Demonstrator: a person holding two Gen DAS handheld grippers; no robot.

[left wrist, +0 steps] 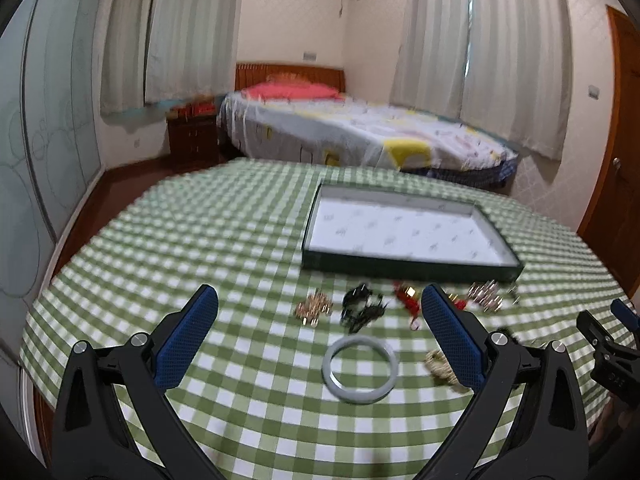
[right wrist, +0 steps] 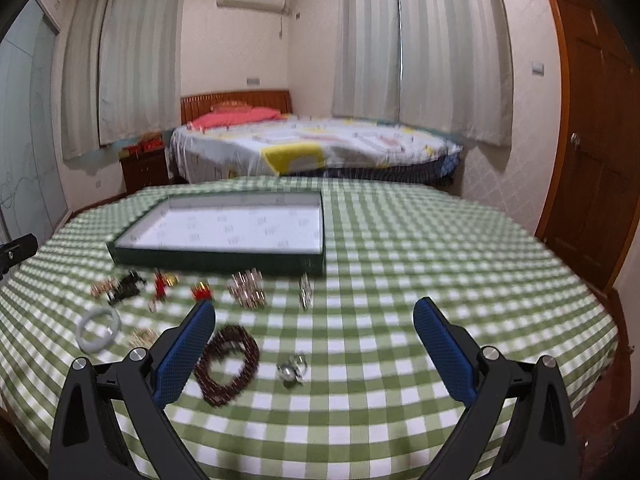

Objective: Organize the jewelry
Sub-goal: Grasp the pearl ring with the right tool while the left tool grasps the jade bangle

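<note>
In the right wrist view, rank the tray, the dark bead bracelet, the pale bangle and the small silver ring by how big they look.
1. Tray.
2. Dark bead bracelet, though it lies nearer the camera than the bangle.
3. Pale bangle.
4. Silver ring.

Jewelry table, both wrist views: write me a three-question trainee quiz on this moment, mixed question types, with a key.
1. True or false: the green tray already holds a piece of jewelry.
2. Multiple choice: which item lies between the fingers of the left gripper? A) the pale bangle B) the dark red bead bracelet C) the silver ring
3. Short answer: are the left gripper and the right gripper open or shut, and does either one hold anything?

Key
1. False: the white lining shows only its printed pattern.
2. A
3. Both are open and hold nothing; all the jewelry lies on the checked tablecloth.
</note>
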